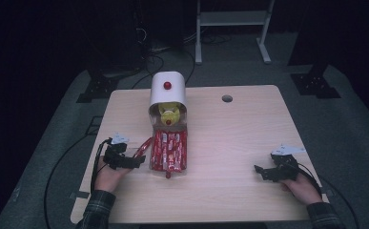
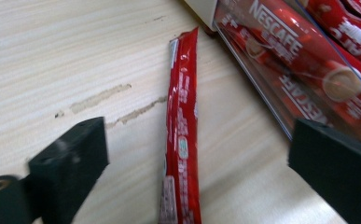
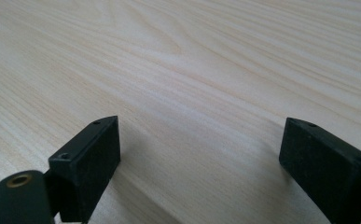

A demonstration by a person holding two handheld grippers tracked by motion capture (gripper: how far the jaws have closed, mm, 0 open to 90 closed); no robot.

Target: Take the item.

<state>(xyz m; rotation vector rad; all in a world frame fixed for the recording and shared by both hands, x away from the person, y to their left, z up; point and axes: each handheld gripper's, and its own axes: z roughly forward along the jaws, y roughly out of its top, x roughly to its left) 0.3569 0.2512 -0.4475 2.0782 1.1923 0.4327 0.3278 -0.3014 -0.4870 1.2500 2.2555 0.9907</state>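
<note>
Nearest the person, two plaid sleeves are coming in over the near edge of the desk [image 1: 220,200], each hand holding a hand-held gripper. The left hand-held gripper [image 1: 137,161] is lying low near the desk's left side, pointing toward the middle. Its jaws are standing wide apart and gripping nothing. In the left gripper view, a single red coffee stick [image 2: 183,140] is lying flat on the wood between the two black jaws, touched by neither. It is running lengthwise away from the camera, its far end reaching close to the corner of the dispenser's clear tray [image 2: 262,93].

The right hand-held gripper [image 1: 261,171] is resting near the right side of the desk, well apart from everything else, also aimed toward the middle. Its jaws are standing wide open over bare wood grain.

Farther in, just beside the left hand-held gripper, the clear tray is holding a row of red Nescafe sticks [image 1: 169,151], lying side by side. Beyond it, the white dispenser [image 1: 168,90] is standing upright with a red knob on its top and something yellow inside its lower opening. Past that, a round hole [image 1: 227,98] is showing in the desk near its far edge.
</note>
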